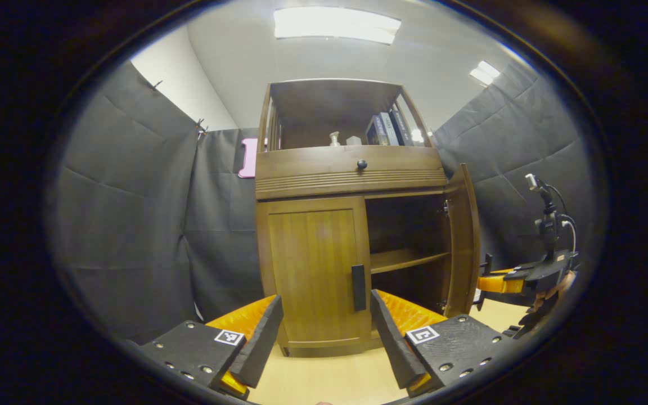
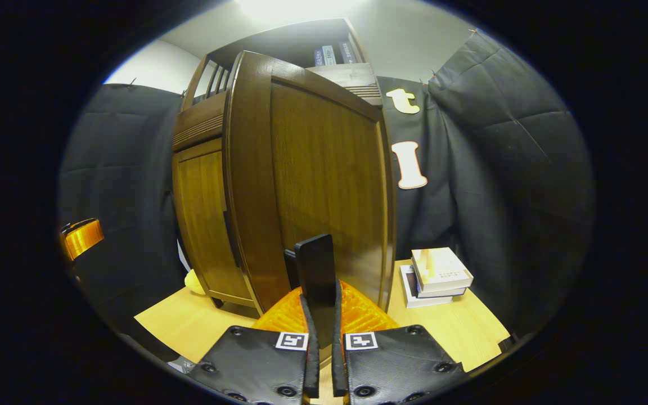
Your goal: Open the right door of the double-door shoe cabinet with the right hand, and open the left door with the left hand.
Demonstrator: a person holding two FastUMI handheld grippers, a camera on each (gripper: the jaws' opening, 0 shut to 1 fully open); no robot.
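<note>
Left gripper view: your left gripper (image 1: 327,332) gapes wide, empty, facing the closed left door (image 1: 313,270); centre on its handle (image 1: 359,287).

Right gripper view: right gripper (image 2: 320,337) pinches the right door's handle (image 2: 315,281); right door (image 2: 324,185) swung out; release gently.

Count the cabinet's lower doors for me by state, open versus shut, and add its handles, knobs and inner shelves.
Open wooden doors: 1, the right door, its handle held by the right gripper
Shut wooden doors: 1, the left door
Black bar handles: 2
Round dark drawer knobs: 1
Inner wooden shelves: 1
Total: 6
</note>
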